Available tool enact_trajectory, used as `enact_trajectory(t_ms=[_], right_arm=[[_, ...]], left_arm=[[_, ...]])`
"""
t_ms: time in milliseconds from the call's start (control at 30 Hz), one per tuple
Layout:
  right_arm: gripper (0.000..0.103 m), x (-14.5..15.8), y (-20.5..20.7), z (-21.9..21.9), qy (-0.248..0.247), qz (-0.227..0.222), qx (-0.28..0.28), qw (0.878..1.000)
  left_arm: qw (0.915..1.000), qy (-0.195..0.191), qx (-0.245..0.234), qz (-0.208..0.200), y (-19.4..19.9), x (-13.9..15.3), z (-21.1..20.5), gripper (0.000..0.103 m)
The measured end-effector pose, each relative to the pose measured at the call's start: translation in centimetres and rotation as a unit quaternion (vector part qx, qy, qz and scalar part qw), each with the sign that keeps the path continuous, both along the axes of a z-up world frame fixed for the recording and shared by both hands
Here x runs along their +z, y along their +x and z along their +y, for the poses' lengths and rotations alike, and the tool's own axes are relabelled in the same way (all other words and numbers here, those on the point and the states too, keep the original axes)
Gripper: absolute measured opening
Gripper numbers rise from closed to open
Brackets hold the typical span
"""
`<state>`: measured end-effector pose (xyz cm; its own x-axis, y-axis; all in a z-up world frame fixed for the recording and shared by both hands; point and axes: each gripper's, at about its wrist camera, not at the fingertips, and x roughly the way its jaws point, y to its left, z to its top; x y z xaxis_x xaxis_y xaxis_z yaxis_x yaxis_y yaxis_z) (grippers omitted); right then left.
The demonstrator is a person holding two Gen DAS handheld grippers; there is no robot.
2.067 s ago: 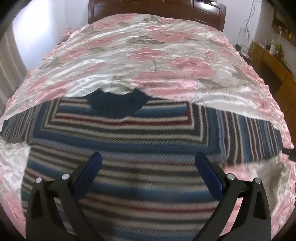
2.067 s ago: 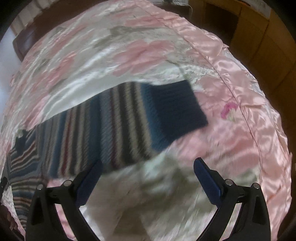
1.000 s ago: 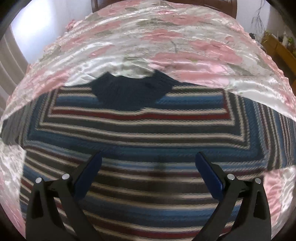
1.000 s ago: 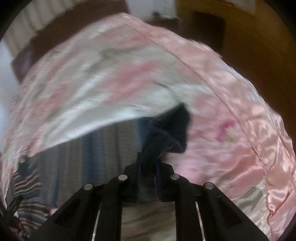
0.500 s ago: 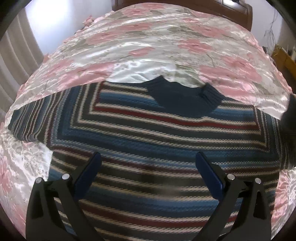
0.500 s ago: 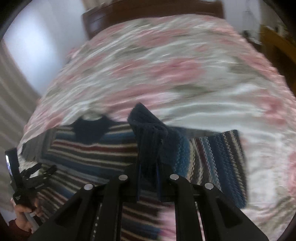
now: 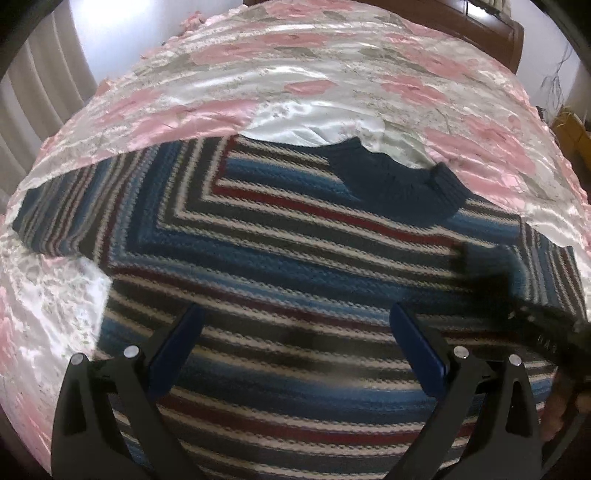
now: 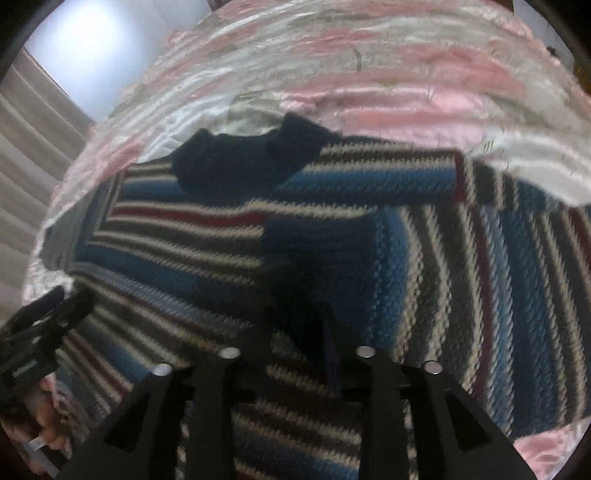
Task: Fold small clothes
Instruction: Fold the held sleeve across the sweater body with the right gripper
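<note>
**Sleeve cuff pinched over the striped sweater on the bed**

A striped knit sweater [image 7: 280,240] lies spread flat on a shiny pink floral bedspread [image 7: 303,88], its dark navy collar [image 7: 399,184] pointing towards the wooden headboard [image 7: 491,33]. The left gripper [image 7: 295,343] hangs over the lower body of the sweater with its blue-padded fingers [image 7: 177,343] spread wide and nothing between them. The right gripper [image 8: 295,332] has its fingers drawn close together on the navy cuff [image 8: 295,280] of the right sleeve [image 8: 461,280], which is doubled across the chest so that its stripes run crosswise to those of the body. The cuff sits over the middle of the sweater, just below the collar. The other sleeve [image 7: 85,206] stretches out flat to the left. From the right wrist view, a hand [image 8: 48,424] shows at the lower left edge, holding the left gripper's handle. Pale curtains [image 7: 33,96] hang at the left side of the room.
</note>
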<state>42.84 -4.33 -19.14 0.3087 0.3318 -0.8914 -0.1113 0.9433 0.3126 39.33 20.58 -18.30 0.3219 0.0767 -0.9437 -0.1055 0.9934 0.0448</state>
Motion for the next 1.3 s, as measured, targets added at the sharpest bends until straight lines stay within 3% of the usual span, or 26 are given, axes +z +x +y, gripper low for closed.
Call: enact_trajectory(t_ms=[67,267,433,600,633,800,833,867,967,1100,1300], right_arm=[[0.042,1.5,-1.4,-1.6,0.031,-0.023,0.001,0.999],[0.044,6.2,-6.2,-8.6,0.004,-0.075,-0.038,0.996],[0.046,7.0,-9.5,-13.9,-0.01,-0.077,-0.073,0.994],[0.046,6.6,-11.7,-15.7,-0.035,-0.083,-0.077,0.993],[0.046,6.3,-11.9,-15.6,-0.037,-0.084,-0.076,0.993],[0.046,5.3,-12.5,-15.5,-0.048,-0.087,-0.075,0.992],[0.046,5.2,-12.4,-15.6,-0.042,-0.086,-0.08,0.992],[0.046,5.1,-12.5,-15.8,-0.035,-0.086,-0.085,0.992],[0.046,5.2,-12.4,-16.5,-0.016,-0.088,-0.105,0.99],[0.046,5.3,-12.1,-17.7,0.009,-0.085,-0.126,0.988],[0.054,5.0,-11.1,-18.4,0.038,-0.077,-0.134,0.987]], left_arm=[[0.9998,-0.015,-0.008,0.003,-0.1,-0.1,-1.0,0.1],[0.9939,-0.096,-0.038,0.038,0.4,-1.7,-6.4,0.1],[0.9822,-0.159,-0.04,0.092,1.3,-5.0,-11.4,0.1],[0.9792,-0.164,-0.014,0.118,2.5,-8.1,-14.0,0.098],[0.981,-0.158,-0.01,0.112,2.7,-8.3,-14.3,0.093],[0.988,-0.129,-0.015,0.083,3.3,-8.1,-15.5,0.042],[0.9883,-0.129,-0.014,0.081,3.4,-8.0,-15.5,0.021],[0.988,-0.133,-0.012,0.078,3.6,-7.9,-15.5,0.01],[0.9856,-0.157,-0.01,0.063,3.9,-7.0,-15.2,0.008],[0.9853,-0.17,-0.012,-0.002,4.2,-3.9,-14.0,0.007],[0.9878,-0.126,-0.013,-0.091,5.6,1.6,-9.1,0.007]])
